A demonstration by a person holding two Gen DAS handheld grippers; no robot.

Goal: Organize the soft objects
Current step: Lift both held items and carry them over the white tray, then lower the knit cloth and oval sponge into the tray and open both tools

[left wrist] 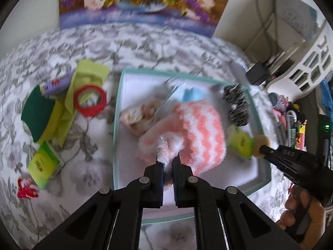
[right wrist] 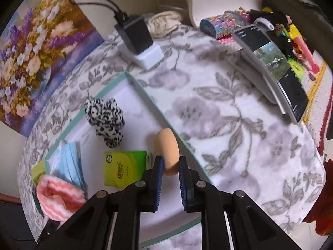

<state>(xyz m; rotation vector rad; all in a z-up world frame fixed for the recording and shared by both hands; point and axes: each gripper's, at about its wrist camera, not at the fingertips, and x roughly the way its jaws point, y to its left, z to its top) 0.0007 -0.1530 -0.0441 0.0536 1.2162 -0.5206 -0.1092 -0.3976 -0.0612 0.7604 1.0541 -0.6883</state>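
The left gripper (left wrist: 168, 160) has its jaws almost closed on a fluffy corner of the pink and white sock (left wrist: 187, 129). The rest of the sock lies just past the jaw tips, inside the white tray (left wrist: 133, 83) with the green rim. Beyond the sock, further from the jaws, sit a blue face mask (left wrist: 192, 94) and a small flowery cloth bundle (left wrist: 138, 117). To the right of the jaws, by the tray's far side, is a black and white spotted scrunchie (left wrist: 237, 104) and a green packet (left wrist: 241, 141).

To the left of the left jaws, outside the tray on the flowery tablecloth (left wrist: 93, 41), are a red ring (left wrist: 90, 100), a green and yellow sponge (left wrist: 39, 114), a lime cloth (left wrist: 87, 77), another green packet (left wrist: 43, 164) and a small red and white thing (left wrist: 27, 189).

The right gripper (right wrist: 169, 163) has its jaws closed a little way on a peach makeup sponge (right wrist: 166, 150), which sticks out past the tips. It is over the tray, close to the rim. Left of these jaws lie the green packet (right wrist: 122, 167), the spotted scrunchie (right wrist: 106, 118), the blue mask (right wrist: 70, 162) and the sock (right wrist: 58, 198). Far ahead sit a black box on a white block (right wrist: 137, 39) and, to the right, a phone on a stand (right wrist: 274, 66).
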